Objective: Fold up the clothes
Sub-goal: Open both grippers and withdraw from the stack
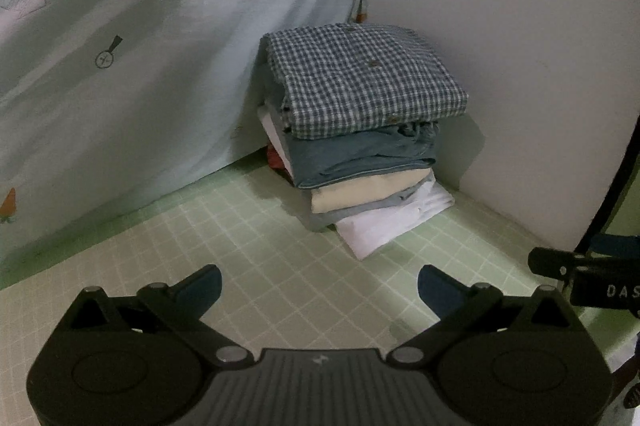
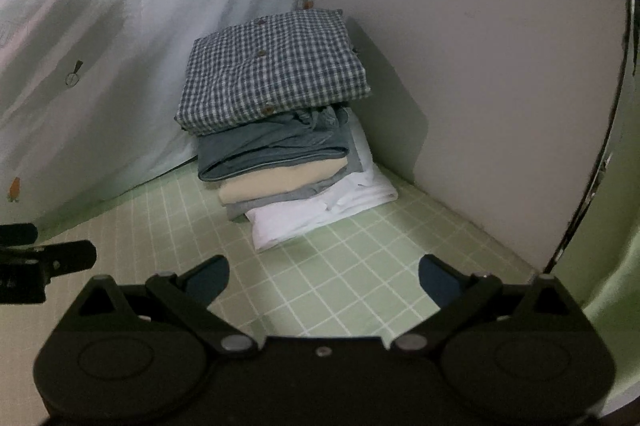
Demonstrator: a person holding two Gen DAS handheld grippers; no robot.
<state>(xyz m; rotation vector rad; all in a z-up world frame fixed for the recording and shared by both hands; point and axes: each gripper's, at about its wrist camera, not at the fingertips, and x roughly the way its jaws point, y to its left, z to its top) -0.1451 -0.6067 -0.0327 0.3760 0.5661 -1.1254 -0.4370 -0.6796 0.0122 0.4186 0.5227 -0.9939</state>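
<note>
A stack of folded clothes stands in the corner on the green checked sheet (image 1: 280, 290). A blue-and-white checked shirt (image 1: 360, 81) (image 2: 272, 73) lies on top. Below it come a blue-grey garment (image 1: 360, 157) (image 2: 272, 149), a cream one (image 1: 360, 191) (image 2: 272, 181) and a white one (image 1: 392, 222) (image 2: 320, 209) at the bottom. My left gripper (image 1: 320, 290) is open, short of the stack, with nothing between its fingers. My right gripper (image 2: 324, 282) is open too, likewise empty and apart from the stack. Each gripper shows at the edge of the other's view.
A pale quilt with carrot prints (image 1: 140, 45) (image 2: 100, 45) rises on the left, against the stack. A plain wall (image 1: 500, 45) (image 2: 480, 45) closes the right side. Green checked sheet (image 2: 340, 266) lies between the grippers and the clothes.
</note>
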